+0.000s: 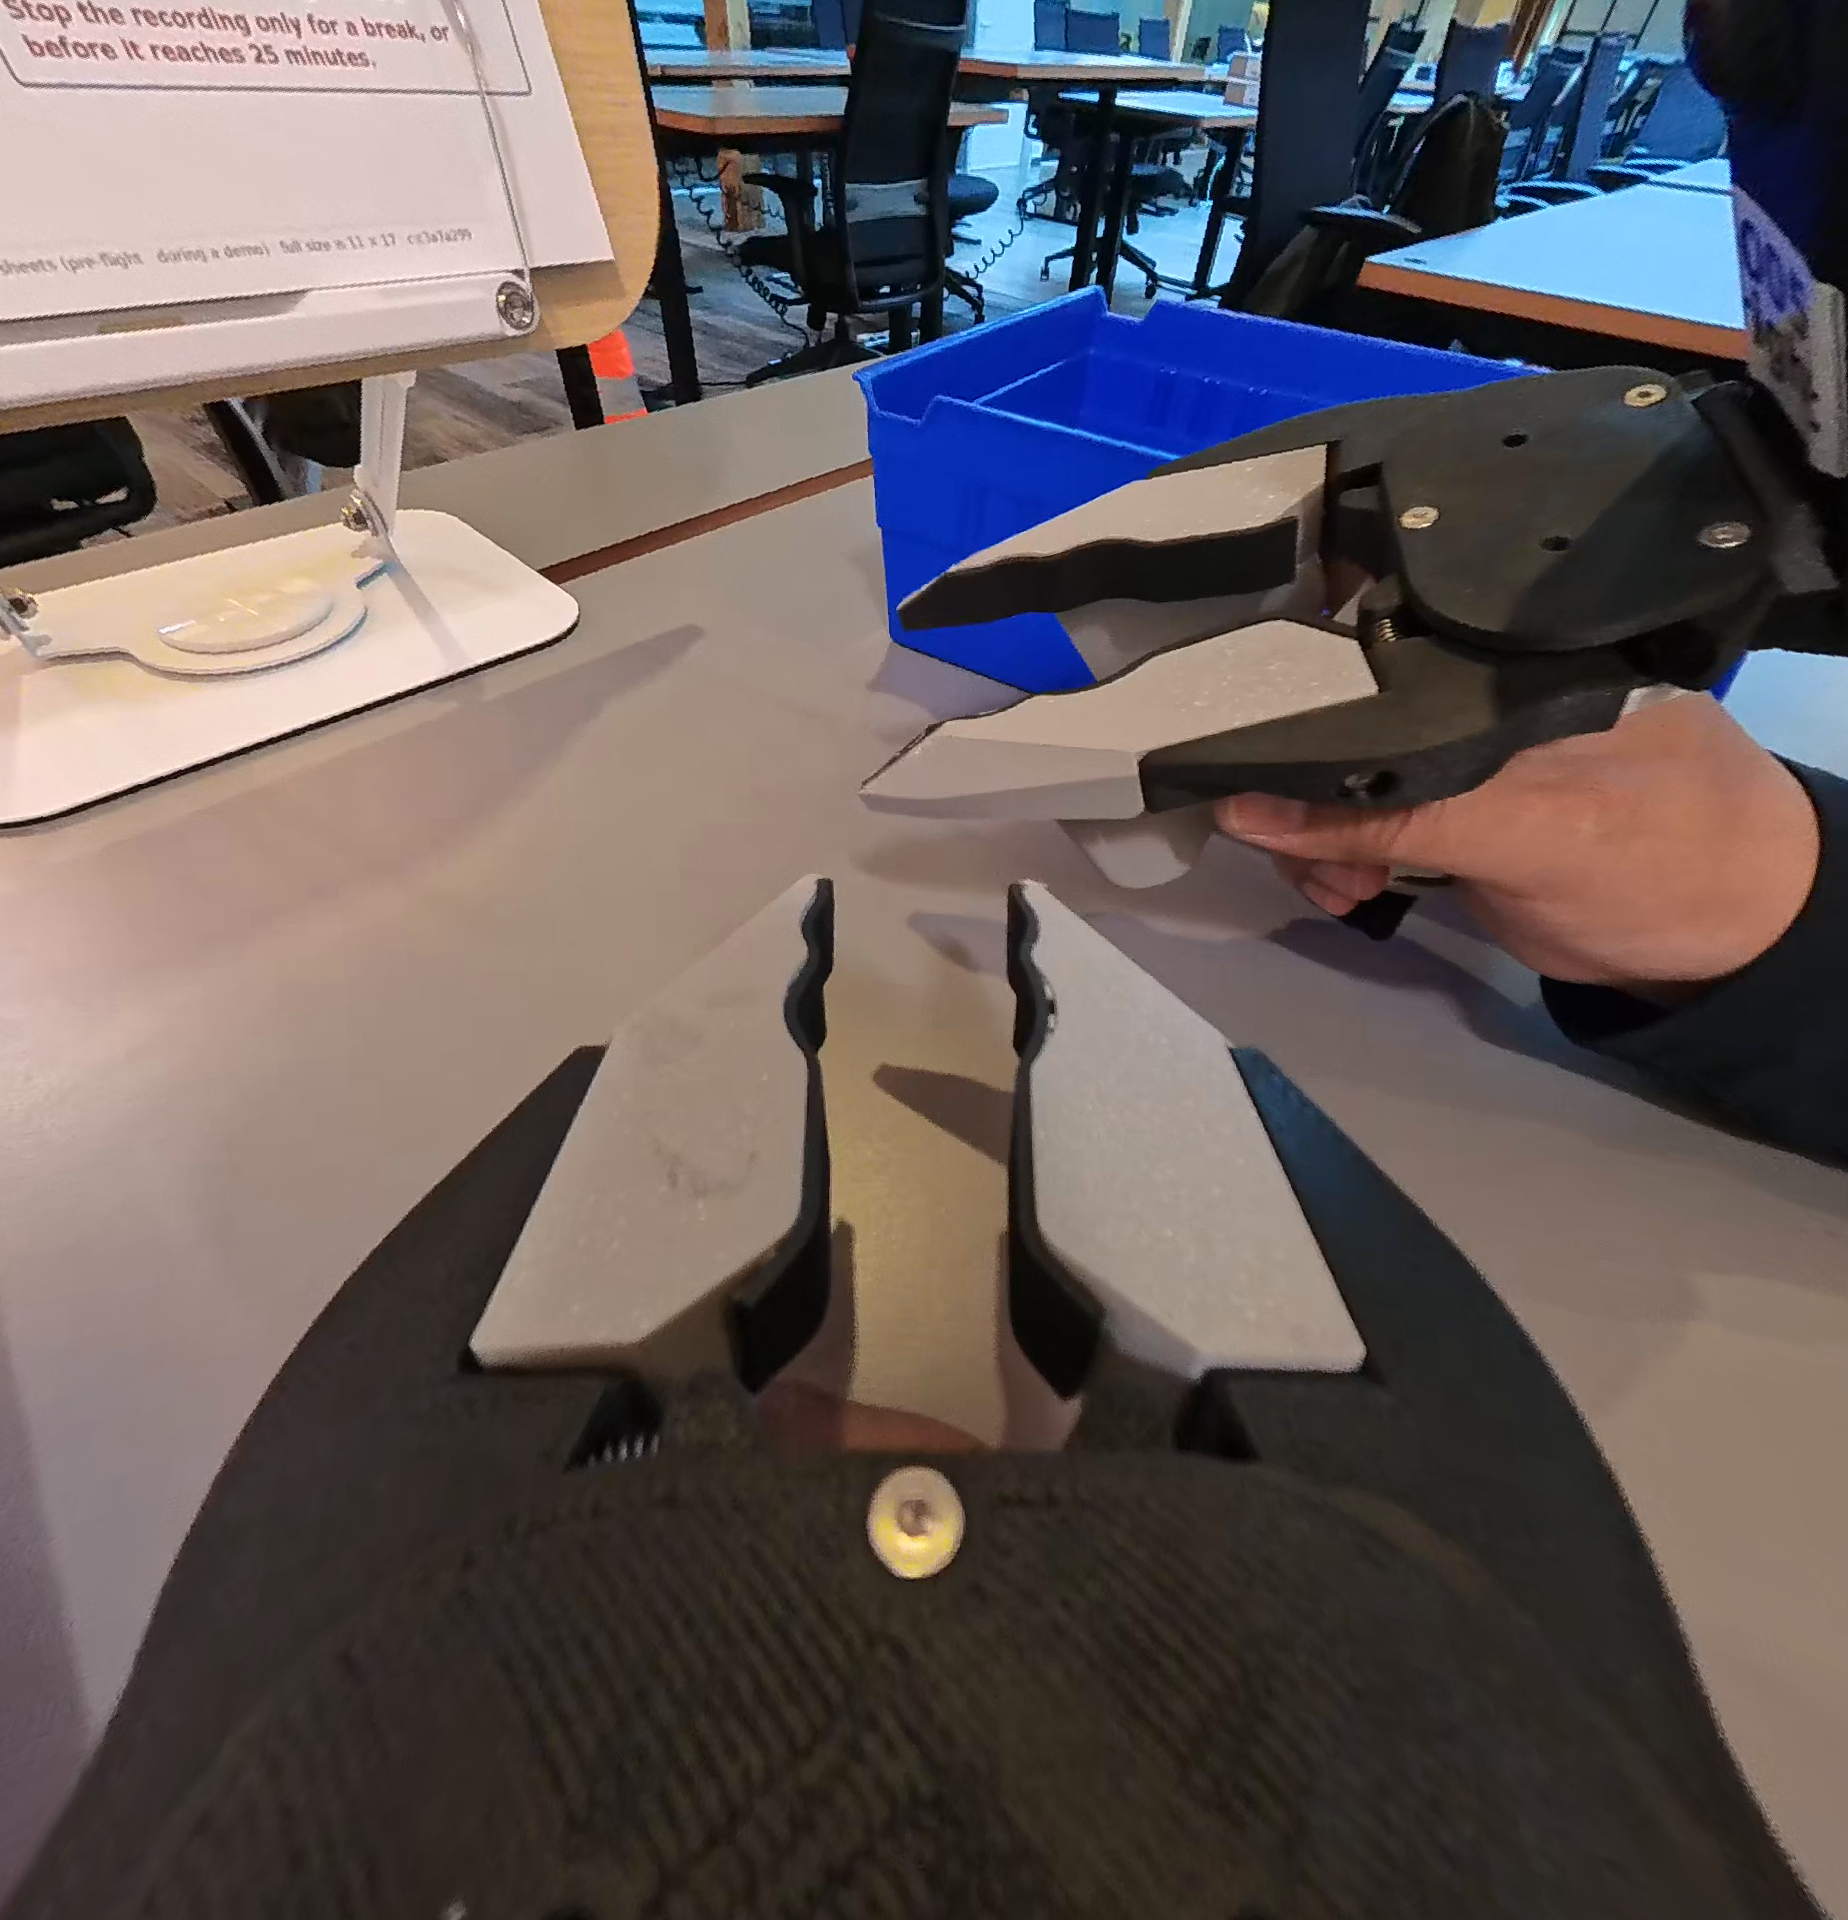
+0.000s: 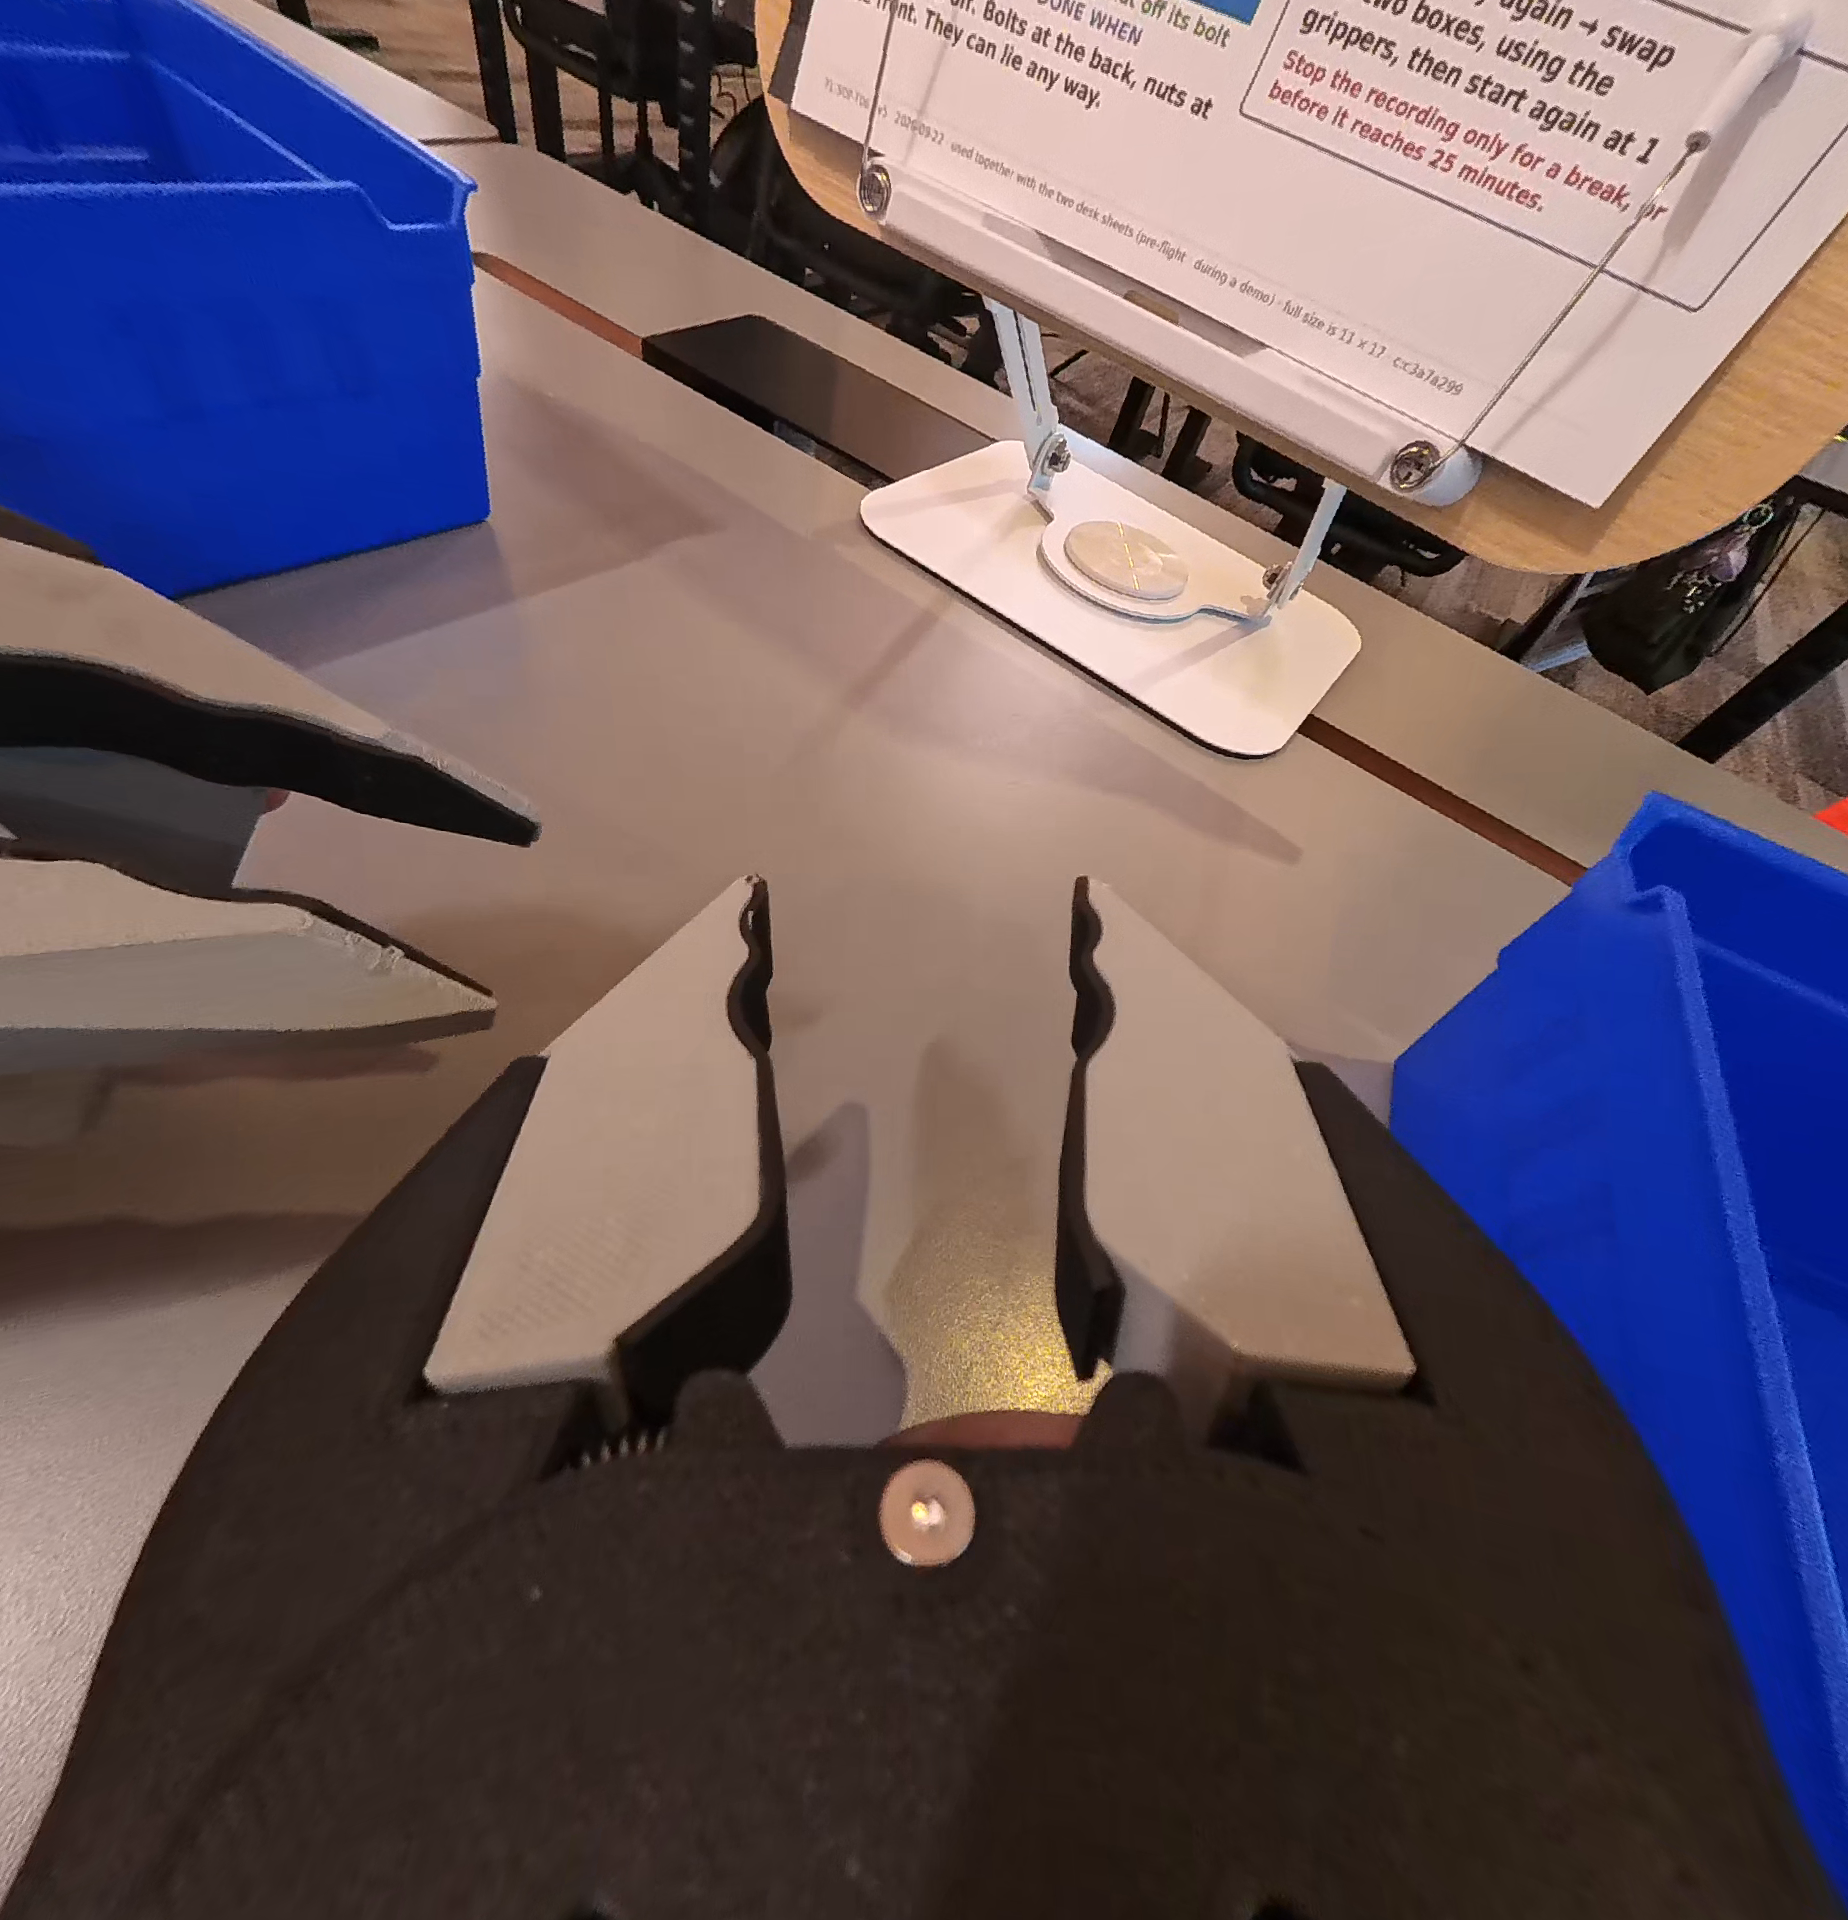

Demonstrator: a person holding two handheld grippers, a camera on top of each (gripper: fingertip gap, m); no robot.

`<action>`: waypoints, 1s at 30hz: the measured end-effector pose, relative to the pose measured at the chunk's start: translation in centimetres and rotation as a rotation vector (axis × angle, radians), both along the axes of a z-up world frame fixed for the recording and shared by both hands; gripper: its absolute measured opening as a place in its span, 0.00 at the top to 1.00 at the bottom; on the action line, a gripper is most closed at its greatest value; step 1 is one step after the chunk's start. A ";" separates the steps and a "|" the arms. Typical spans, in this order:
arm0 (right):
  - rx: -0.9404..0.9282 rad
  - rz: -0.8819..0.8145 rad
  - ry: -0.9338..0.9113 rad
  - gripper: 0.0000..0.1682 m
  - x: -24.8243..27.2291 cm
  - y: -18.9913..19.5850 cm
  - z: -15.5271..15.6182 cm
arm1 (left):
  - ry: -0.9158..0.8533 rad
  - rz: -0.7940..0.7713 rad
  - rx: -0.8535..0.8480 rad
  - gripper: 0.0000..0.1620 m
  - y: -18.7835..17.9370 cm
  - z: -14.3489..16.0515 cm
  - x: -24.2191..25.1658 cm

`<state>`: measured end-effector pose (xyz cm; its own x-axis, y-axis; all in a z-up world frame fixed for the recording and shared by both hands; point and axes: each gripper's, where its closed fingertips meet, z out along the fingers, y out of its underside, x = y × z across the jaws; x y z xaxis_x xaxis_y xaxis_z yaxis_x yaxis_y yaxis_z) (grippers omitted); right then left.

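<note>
Tabletop, grey and bare between the tools, is all that lies under either pair of tongs. The left gripper hovers low over it with its jaws parted to a middling gap and nothing between them. The right gripper stands likewise parted, a little wider, and empty; a hand holds it by the grip.

Taking the white document stand as the landmark: both grippers sit on the near side of its base, their fingers pointing roughly toward it, and the two tools converge, tips near each other but apart. One blue bin stands to the left of the stand in the right wrist view, another blue bin to its right, just beside the right gripper (whether it touches cannot be told).

No loose object shows on the table or between the jaws. What the bins hold is hidden.
</note>
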<state>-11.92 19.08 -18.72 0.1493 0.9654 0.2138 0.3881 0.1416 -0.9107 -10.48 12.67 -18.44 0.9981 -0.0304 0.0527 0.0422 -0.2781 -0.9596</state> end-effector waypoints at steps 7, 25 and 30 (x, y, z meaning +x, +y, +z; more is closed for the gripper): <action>0.003 -0.002 -0.005 0.67 0.0 0.1 -0.1 | 0.027 -0.013 -0.023 0.81 0.2 -0.7 0.5; 0.026 0.007 -0.017 0.67 -0.2 -0.4 -0.3 | 0.082 -0.054 -0.015 0.78 0.0 0.1 2.2; 0.015 -0.006 -0.002 0.67 -0.1 0.1 -0.1 | 0.087 0.024 0.072 0.77 -0.6 2.6 0.7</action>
<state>-11.98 19.15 -18.85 0.1546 0.9612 0.2283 0.3907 0.1528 -0.9078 -9.79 12.08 -15.79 0.9993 -0.0065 -0.0359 -0.0365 -0.2082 -0.9774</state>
